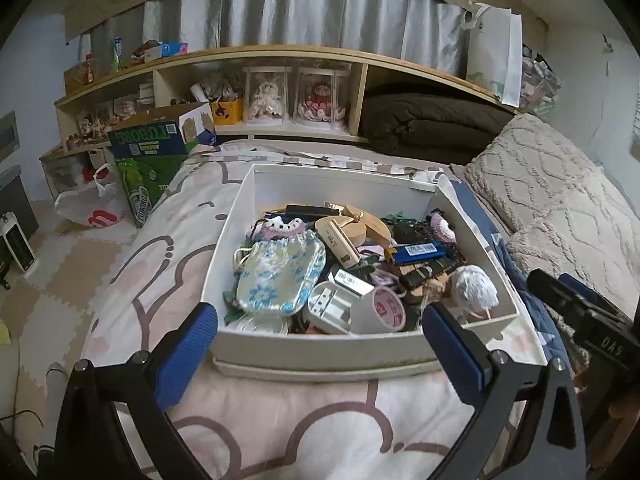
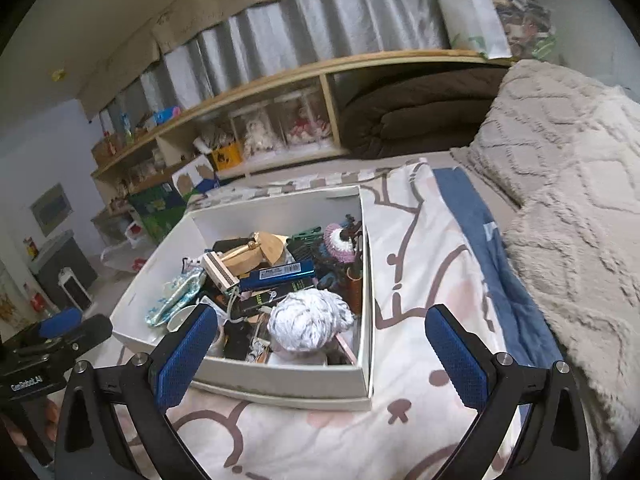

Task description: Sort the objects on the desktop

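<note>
Left gripper (image 1: 320,340) jaws spread wide, nothing between the blue pads (image 1: 188,354), hanging just short of the near wall of the white box (image 1: 320,350). Right gripper (image 2: 320,344) same: wide apart, empty, its left pad over the box's near-left corner, its right pad over the patterned bedsheet (image 2: 420,264) beside the box. Each gripper shows at the edge of the other's view. Box sits on the sheet, full of loose small items, all piled and touching. Near edge: white power adapter (image 1: 332,306), roll with a red-printed end (image 1: 386,306), white fluffy ball (image 1: 474,288) in the near-right corner. Left-centre: blue floral pouch (image 1: 280,276) lying flat. Mid: blue lighter (image 1: 418,252) with a barcode label, black lighter-shaped item (image 1: 430,272) next to it, green clips underneath. Further back: wooden piece (image 1: 340,236), crochet item with a purple edge (image 1: 442,226) at the far right wall. Far wall of the box bare inside. Right of the box a blue fabric strip (image 2: 480,232), then a textured beige blanket (image 2: 560,184). Beyond the bed a wooden shelf (image 1: 256,54) with two clear doll cases (image 1: 296,94) and a folded brown blanket (image 1: 432,120). Green carton (image 1: 152,160) on the floor at far left.
</note>
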`<state>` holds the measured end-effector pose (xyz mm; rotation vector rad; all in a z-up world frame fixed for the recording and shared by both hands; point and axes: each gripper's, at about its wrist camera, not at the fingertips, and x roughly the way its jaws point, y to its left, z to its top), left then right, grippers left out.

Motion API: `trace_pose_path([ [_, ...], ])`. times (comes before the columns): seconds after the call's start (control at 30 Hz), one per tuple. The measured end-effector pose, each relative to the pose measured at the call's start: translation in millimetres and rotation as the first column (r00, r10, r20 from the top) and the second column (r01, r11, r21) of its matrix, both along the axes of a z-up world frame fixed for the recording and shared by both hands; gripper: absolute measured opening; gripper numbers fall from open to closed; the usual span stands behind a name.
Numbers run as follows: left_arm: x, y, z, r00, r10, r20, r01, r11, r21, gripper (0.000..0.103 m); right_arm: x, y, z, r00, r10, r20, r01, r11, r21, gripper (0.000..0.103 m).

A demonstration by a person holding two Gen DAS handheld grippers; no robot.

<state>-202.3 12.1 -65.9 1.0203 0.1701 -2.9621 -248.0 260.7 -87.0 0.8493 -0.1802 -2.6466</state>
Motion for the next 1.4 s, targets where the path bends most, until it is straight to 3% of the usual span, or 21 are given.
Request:
trace_pose_path([
  [0.2,35.8,7.0,6.9,0.998,-0.027,-0.051,0.023,0.998,-0.064,0.103,39.7,5.2,5.1,0.999,0.000,-0.048,0.002,0.999,0.035,0.103],
  [0.53,88.8,6.0,30.0,0.992,-0.038,-0.117,0.035,0.999,-0.031,0.103,92.5,16.1,18.0,0.994,-0.006,-0.113,0.007,1.000,0.012,0.103],
  [0.8,120.7,15.4,29.8,0.989,-0.041,-0.144,0.022,0.991,-0.132,0.103,114.2,17.3,16.3,0.992,0.005,-0.123,-0.002,1.000,0.023,0.103],
  [1.13,137.1,3.8,17.8,0.992,-0.011,-0.129,0.005,0.999,-0.050,0.103,133.7,1.5,5.6,0.990,0.032,-0.138,-0.019,0.995,0.101,0.103],
  [1.4,141.7,2.1,10.7,0.992,-0.013,-0.128,0.005,0.998,-0.063,0.103,146.8,-4.1,10.4,0.981,0.046,-0.189,-0.024,0.993,0.113,0.103],
])
